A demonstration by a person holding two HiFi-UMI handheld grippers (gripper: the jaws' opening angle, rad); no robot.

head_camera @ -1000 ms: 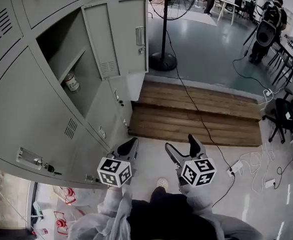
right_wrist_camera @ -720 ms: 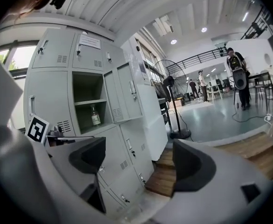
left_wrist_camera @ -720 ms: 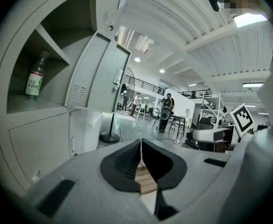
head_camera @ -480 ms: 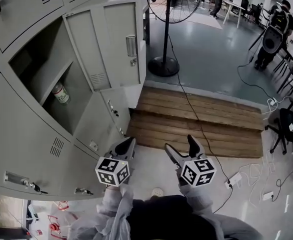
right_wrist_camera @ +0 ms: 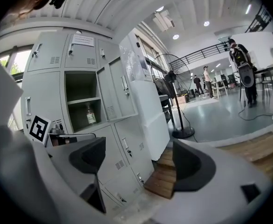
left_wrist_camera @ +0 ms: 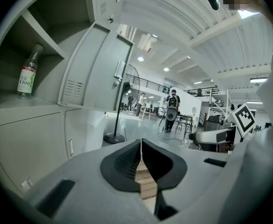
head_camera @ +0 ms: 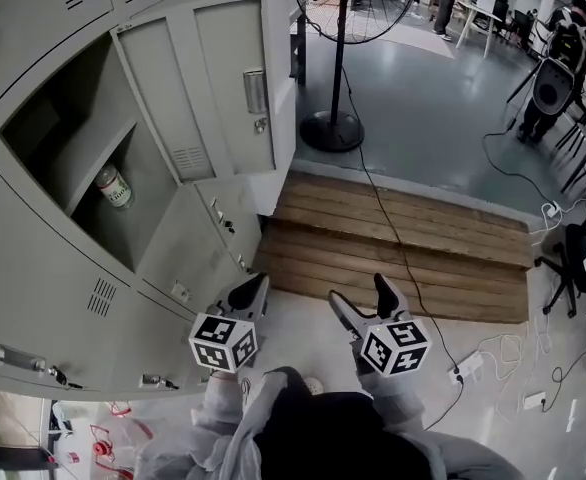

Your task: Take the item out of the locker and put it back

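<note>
A small clear bottle [head_camera: 113, 188] [left_wrist_camera: 27, 74] [right_wrist_camera: 90, 114] with a white label and red cap stands upright on the floor of an open grey locker compartment [head_camera: 53, 173]. Its door [head_camera: 208, 93] is swung wide to the right. My left gripper [head_camera: 252, 296] is held low in front of the lockers, well below the bottle, its jaws pressed together with nothing between them. My right gripper [head_camera: 364, 298] hangs beside it over the pale floor, jaws spread wide and empty.
Wooden steps [head_camera: 393, 233] lie ahead, with a black cable running across them. A standing fan [head_camera: 333, 123] is on the grey floor beyond. A person with a backpack [head_camera: 558, 68] stands far right near desks. A power strip and cables [head_camera: 468, 363] lie right.
The head view has shifted a little, so the locker and bottle sit lower and further left. Both grippers stay in much the same place, their jaws unchanged.
</note>
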